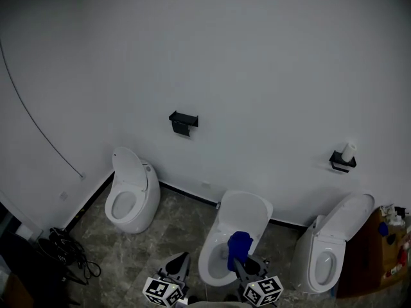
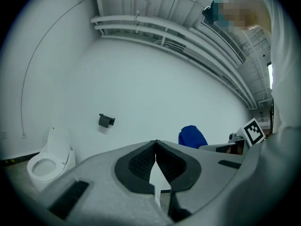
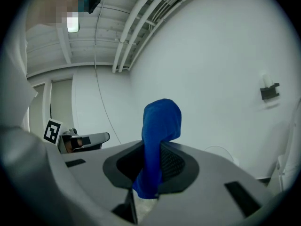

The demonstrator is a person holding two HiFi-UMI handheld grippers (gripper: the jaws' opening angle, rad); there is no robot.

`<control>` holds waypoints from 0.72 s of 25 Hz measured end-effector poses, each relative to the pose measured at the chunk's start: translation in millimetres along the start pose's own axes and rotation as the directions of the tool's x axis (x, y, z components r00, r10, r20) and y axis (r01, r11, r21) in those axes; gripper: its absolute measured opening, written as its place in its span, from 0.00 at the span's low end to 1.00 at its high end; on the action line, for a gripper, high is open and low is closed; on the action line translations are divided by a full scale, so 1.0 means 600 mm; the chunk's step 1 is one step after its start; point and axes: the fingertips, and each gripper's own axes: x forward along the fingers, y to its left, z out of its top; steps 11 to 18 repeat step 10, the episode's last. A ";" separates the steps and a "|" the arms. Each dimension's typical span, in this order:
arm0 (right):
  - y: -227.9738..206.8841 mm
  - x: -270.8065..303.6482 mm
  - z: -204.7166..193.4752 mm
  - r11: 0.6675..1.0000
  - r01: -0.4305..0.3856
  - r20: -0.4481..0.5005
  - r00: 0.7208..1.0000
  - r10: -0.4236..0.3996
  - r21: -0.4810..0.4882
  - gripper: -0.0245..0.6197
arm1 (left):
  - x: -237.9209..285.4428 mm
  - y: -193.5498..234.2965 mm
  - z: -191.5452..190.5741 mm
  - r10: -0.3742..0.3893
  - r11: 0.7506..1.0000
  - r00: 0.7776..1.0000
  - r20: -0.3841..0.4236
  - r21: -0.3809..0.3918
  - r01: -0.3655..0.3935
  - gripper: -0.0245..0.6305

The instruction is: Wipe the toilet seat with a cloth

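Three white toilets stand along the wall; the middle toilet (image 1: 226, 246) has its lid up and its seat ring facing me. My right gripper (image 1: 239, 256) is shut on a blue cloth (image 1: 239, 242) that sticks up above the middle bowl; in the right gripper view the cloth (image 3: 160, 126) stands pinched between the jaws. My left gripper (image 1: 182, 262) hovers left of the middle toilet, tips together, holding nothing (image 2: 155, 145). The cloth (image 2: 192, 136) shows to its right.
A left toilet (image 1: 131, 194) and a right toilet (image 1: 334, 249) flank the middle one. Two black paper holders (image 1: 183, 122) (image 1: 342, 161) hang on the wall. Dark cables (image 1: 67, 249) lie at the left; a brown stand with bottles (image 1: 385, 242) is at the right.
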 end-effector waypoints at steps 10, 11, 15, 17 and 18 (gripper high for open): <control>0.012 0.010 -0.002 1.000 0.029 0.010 1.000 -0.029 0.008 0.15 | 0.004 0.003 0.018 -0.041 0.999 0.999 -0.011 0.023 0.042 0.05; 0.012 0.010 -0.002 1.000 0.029 0.010 1.000 -0.029 0.008 0.15 | 0.004 0.003 0.018 -0.041 0.999 0.999 -0.011 0.023 0.042 0.05; 0.012 0.010 -0.002 1.000 0.029 0.010 1.000 -0.029 0.008 0.15 | 0.004 0.003 0.018 -0.041 0.999 0.999 -0.011 0.023 0.042 0.05; 0.012 0.010 -0.002 1.000 0.029 0.010 1.000 -0.029 0.008 0.15 | 0.004 0.003 0.018 -0.041 0.999 0.999 -0.011 0.023 0.042 0.05; 0.012 0.010 -0.002 1.000 0.029 0.010 1.000 -0.029 0.008 0.15 | 0.004 0.003 0.018 -0.041 0.999 0.999 -0.011 0.023 0.042 0.05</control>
